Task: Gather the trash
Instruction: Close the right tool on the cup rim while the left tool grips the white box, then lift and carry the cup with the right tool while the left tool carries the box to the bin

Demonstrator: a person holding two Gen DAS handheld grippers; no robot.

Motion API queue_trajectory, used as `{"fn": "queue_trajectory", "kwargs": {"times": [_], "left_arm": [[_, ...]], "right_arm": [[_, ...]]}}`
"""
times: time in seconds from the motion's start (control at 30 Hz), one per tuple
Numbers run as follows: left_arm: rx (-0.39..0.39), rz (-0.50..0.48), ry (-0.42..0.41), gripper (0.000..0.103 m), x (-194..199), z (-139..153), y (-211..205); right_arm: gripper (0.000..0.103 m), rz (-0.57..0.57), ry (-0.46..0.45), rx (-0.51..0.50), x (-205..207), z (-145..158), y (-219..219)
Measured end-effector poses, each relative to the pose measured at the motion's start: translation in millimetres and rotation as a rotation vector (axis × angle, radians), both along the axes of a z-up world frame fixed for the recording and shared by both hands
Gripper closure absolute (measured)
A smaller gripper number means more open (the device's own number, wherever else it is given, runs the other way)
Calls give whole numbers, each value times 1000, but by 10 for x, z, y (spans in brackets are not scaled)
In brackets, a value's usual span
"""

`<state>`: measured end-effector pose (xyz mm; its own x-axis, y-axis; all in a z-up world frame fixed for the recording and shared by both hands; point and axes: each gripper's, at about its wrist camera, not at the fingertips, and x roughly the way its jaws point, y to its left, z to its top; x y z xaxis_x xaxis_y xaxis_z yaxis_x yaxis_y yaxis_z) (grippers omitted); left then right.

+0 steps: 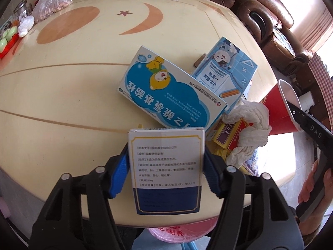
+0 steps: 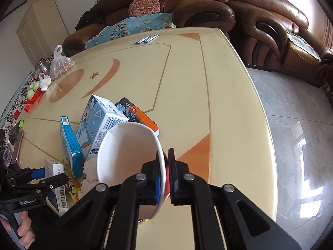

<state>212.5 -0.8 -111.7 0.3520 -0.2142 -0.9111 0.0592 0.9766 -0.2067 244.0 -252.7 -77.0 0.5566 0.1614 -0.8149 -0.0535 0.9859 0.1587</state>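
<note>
My left gripper (image 1: 165, 166) is shut on a white and blue medicine box (image 1: 166, 166), held above the near table edge; it also shows in the right wrist view (image 2: 55, 177). My right gripper (image 2: 165, 179) is shut on the rim of a red paper cup (image 2: 129, 160) with a white inside; the cup shows at the right of the left wrist view (image 1: 278, 108). Ahead on the table lie a blue bear-print box (image 1: 164, 89), a light blue carton (image 1: 224, 73), a crumpled white tissue (image 1: 249, 129) and yellow-red packets (image 1: 229, 137).
A cream table (image 2: 229, 95) with a moon and star inlay. A black and orange box (image 2: 137, 114) lies behind the cup. A plastic bag (image 1: 50, 4), a jar and green items sit at the far left. Brown sofas (image 2: 270, 20) stand behind. A pink bag (image 1: 177, 229) hangs below the near edge.
</note>
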Motion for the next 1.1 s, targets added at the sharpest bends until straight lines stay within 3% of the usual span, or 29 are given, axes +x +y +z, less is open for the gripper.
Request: {"fn": "queue_trajectory", "kwargs": {"times": [0.23,0.6,1.1], "left_arm": [[-43,22,4,42,-34,24,54],[-31,29,-44,42,-62,207,85],[-18,30,-107,43,-180,499,156]], "right_arm": [[97,-3,-50,-19,-82,96,26],[99,-14,-53,-22,-103,162,-24],[99,10,-146,-43,-310,606,86]]}}
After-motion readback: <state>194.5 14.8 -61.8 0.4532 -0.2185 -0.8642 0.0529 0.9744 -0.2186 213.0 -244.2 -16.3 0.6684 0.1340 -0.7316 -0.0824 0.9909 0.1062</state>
